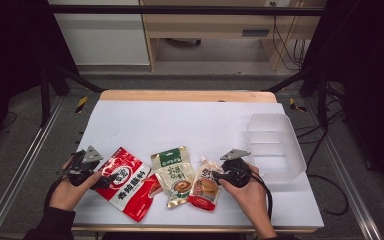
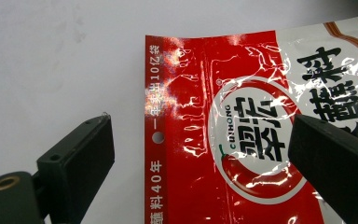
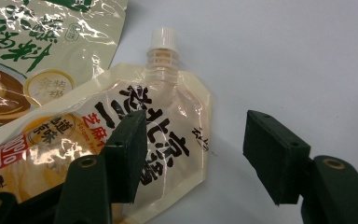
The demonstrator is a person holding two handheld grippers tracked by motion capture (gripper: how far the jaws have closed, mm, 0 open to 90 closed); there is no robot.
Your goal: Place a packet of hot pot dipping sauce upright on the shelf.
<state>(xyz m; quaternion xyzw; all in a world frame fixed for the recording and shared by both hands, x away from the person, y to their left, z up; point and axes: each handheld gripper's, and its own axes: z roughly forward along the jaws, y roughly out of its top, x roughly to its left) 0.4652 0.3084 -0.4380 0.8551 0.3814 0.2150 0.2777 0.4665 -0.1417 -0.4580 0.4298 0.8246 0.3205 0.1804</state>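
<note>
Right now both hands are low in the frame, each closing in on a packet, nothing lifted yet. Left gripper (image 1: 101, 181) sits at the lower left, jaws spread wide and released, straddling the top edge of the red sauce packet (image 1: 127, 181); in the left gripper view one jaw is over bare white table (image 2: 51, 60), the other over the red sauce packet (image 2: 242, 140). Right gripper (image 1: 214, 175) at lower centre-right, also released, jaws apart around the corner of the spouted pouch (image 3: 135, 135), white cap (image 3: 163, 38) pointing to the top of that view. Green-topped packet (image 1: 175, 175) lies between the two, untouched. Clear plastic bin (image 1: 275, 145) at the right, empty, well apart from the packets. Looks like the approach step before a grasp; probably sorting into the bin. Next move calls for closing each jaw pair on a thin flat edge, which could slip
</note>
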